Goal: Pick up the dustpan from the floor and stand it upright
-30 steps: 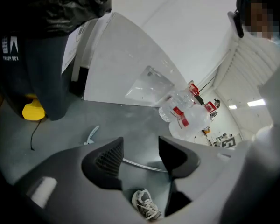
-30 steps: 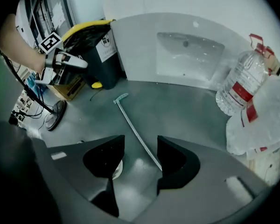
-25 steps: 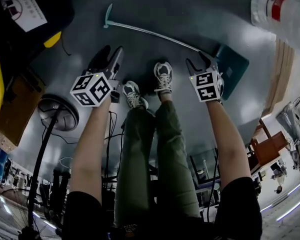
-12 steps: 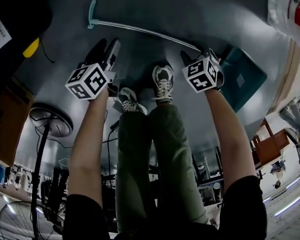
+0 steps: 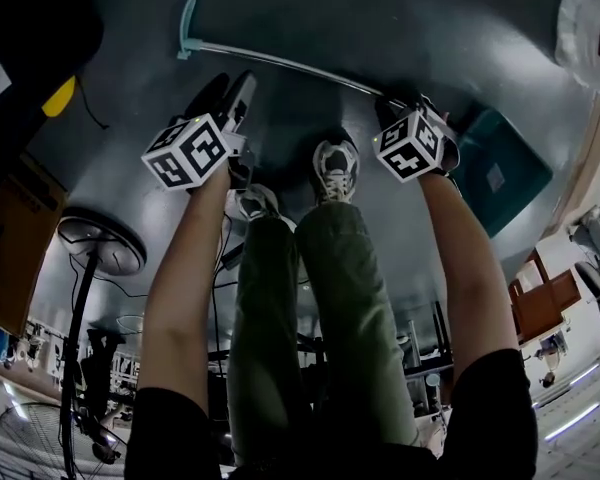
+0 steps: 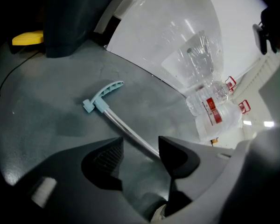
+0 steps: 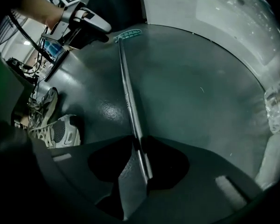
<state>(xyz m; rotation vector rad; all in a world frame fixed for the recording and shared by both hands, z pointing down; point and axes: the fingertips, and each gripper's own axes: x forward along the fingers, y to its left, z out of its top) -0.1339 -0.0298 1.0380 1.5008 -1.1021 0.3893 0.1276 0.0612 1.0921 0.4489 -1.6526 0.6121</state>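
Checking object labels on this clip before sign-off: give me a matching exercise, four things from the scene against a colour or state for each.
Things
1. left claw
2. long silver metal dustpan handle
3. clear plastic bottles
4. curved plastic grip at the handle's end

Colours or states
A. light teal
B. open, gripping nothing
C. red labels
D. lying flat on the dark grey floor

Pairs: 1-B, 2-D, 3-C, 4-A
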